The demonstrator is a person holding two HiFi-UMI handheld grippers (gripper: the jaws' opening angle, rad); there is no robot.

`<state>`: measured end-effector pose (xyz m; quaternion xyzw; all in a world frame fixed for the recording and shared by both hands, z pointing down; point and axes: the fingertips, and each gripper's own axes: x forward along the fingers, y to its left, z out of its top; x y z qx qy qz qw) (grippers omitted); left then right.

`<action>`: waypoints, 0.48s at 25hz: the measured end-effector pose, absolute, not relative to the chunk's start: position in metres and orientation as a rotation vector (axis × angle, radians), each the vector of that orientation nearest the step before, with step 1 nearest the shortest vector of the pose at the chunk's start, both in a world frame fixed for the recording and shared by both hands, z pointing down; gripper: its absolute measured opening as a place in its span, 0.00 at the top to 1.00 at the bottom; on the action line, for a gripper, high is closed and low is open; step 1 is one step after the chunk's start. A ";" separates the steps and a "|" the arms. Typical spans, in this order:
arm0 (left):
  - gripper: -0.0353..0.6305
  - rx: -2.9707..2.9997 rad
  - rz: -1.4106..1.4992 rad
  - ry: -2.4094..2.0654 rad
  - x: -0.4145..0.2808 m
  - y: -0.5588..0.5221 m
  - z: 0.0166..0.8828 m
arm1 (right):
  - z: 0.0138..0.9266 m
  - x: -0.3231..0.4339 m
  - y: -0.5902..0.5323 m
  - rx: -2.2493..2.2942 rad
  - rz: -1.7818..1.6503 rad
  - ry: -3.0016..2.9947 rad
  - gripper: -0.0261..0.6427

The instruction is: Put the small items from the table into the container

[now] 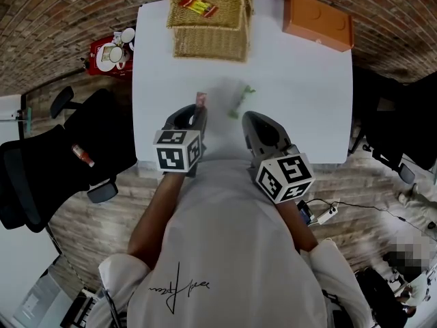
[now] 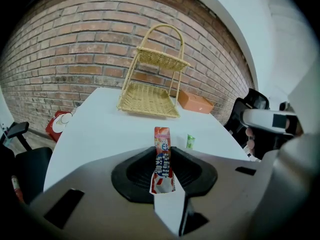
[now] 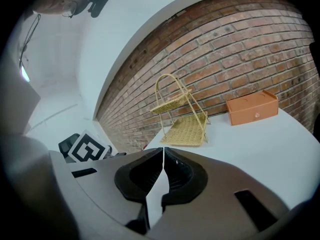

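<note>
Brickwork surrounds the white rectangular table [image 1: 287, 115] in our head view. A two-tier woven wicker basket [image 1: 208, 36] stands at the table's 12 o'clock edge, with a red-and-yellow packet [image 1: 198, 5] in its upper tier. A flat orange box [image 1: 318, 20] sits at 1 o'clock. Our left gripper [image 1: 196, 109] reaches over the near edge at 7 o'clock, and the tip of a red-and-white candy stick wrapper [image 1: 201, 98] pokes out past it. Our right gripper [image 1: 250, 119] sits beside it at 5 o'clock. Just beyond it, at its 11 o'clock, a small green packet [image 1: 243, 98] lies on the table, too blurred for detail.

From the left gripper view, we see the jaws clamped on the wrapper [image 2: 161, 136], which stands upright between them, clear of the table. The green packet [image 2: 190, 141] lies at 1 o'clock, the basket [image 2: 150, 96] at 12, and the box [image 2: 196, 102] to its right.

From the right gripper view, the jaws meet with nothing between them. The basket [image 3: 186, 128] is at 12 o'clock and the box [image 3: 252, 110] at 2.
</note>
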<state>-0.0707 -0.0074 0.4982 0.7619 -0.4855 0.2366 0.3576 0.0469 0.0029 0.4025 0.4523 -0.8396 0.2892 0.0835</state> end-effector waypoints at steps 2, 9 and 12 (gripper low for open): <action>0.79 1.970 0.603 -1.256 -0.071 -0.009 0.496 | 0.402 0.047 0.003 1.349 0.862 -2.507 0.93; 0.79 1.974 0.580 -1.272 -0.073 -0.014 0.491 | 0.402 0.047 0.003 1.352 0.862 -2.505 0.93; 0.79 1.977 0.572 -1.279 -0.075 -0.018 0.488 | 0.402 0.047 0.003 1.353 0.860 -2.505 0.93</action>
